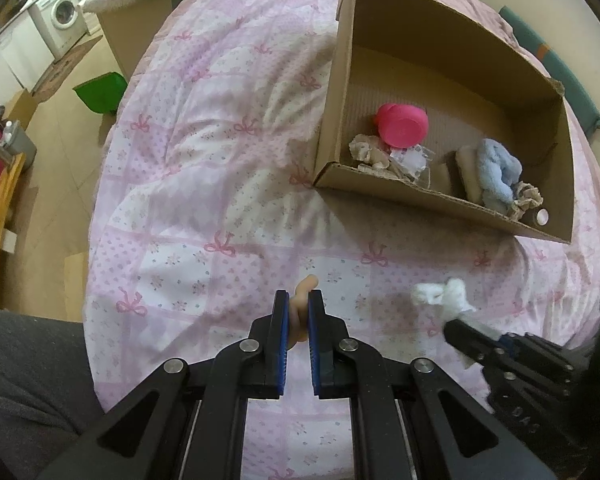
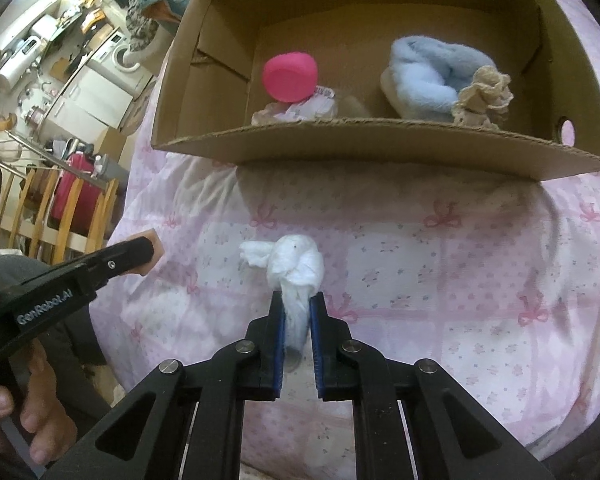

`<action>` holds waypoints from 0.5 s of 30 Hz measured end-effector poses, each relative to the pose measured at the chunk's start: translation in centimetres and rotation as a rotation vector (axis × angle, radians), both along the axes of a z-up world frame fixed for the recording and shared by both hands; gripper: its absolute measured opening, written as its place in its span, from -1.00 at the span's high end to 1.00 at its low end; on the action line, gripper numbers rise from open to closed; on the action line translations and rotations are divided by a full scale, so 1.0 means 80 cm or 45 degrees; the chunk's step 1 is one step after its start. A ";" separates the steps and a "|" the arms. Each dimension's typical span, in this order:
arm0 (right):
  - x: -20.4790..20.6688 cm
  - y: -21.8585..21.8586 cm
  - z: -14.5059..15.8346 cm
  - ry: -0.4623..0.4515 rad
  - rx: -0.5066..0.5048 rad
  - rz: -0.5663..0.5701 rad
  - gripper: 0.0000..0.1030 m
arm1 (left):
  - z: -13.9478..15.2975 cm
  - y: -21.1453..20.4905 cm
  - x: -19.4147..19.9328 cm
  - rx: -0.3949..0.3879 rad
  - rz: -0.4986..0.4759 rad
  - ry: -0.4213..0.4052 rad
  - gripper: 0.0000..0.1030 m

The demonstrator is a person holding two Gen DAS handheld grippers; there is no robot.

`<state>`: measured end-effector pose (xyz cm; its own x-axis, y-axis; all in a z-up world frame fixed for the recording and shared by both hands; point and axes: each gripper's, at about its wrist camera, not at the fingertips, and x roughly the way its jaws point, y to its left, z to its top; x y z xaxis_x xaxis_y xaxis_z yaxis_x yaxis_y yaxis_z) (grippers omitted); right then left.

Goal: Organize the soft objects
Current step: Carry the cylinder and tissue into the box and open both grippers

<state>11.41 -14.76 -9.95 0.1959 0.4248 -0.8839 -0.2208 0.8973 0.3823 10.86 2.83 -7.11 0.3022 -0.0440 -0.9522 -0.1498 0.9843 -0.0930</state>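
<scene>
My left gripper (image 1: pixel 299 300) is shut on a small peach-coloured soft piece (image 1: pixel 303 289) that sticks out past its blue pads, just above the pink quilt (image 1: pixel 220 184). My right gripper (image 2: pixel 298 300) is shut on a crumpled white soft wad (image 2: pixel 296 264), whose bulk bulges ahead of the fingertips. From the left wrist view that white wad (image 1: pixel 444 296) and the right gripper show at lower right. An open cardboard box (image 2: pixel 380 144) lies on the quilt beyond both grippers. It holds a pink round object (image 2: pixel 290 76), a light blue fluffy item (image 2: pixel 428 76) and a beige lacy piece (image 2: pixel 484 98).
The left gripper (image 2: pixel 140 252) with its peach piece (image 2: pixel 156 246) shows at left in the right wrist view, a hand (image 2: pixel 24 416) on its handle. Off the bed's left side are a green bin (image 1: pixel 100 92), a washing machine (image 1: pixel 60 16) and wooden railings (image 2: pixel 72 208).
</scene>
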 end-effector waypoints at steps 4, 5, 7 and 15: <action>-0.002 -0.007 0.007 -0.013 0.016 -0.016 0.74 | -0.002 0.000 0.000 0.006 0.002 -0.001 0.84; -0.002 -0.008 0.009 -0.017 0.019 -0.018 0.74 | -0.002 0.001 -0.001 0.000 0.004 -0.004 0.84; -0.005 -0.012 0.017 -0.031 0.027 -0.024 0.74 | 0.005 0.003 -0.002 -0.018 0.011 -0.028 0.84; -0.013 -0.057 0.087 -0.166 0.178 -0.091 0.74 | 0.061 -0.002 -0.005 -0.017 -0.027 -0.186 0.84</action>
<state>10.36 -19.34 -3.01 0.3388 0.5225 -0.7824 -0.2139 0.8526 0.4767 10.44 2.68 -2.20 0.4366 -0.0639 -0.8974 -0.1131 0.9857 -0.1252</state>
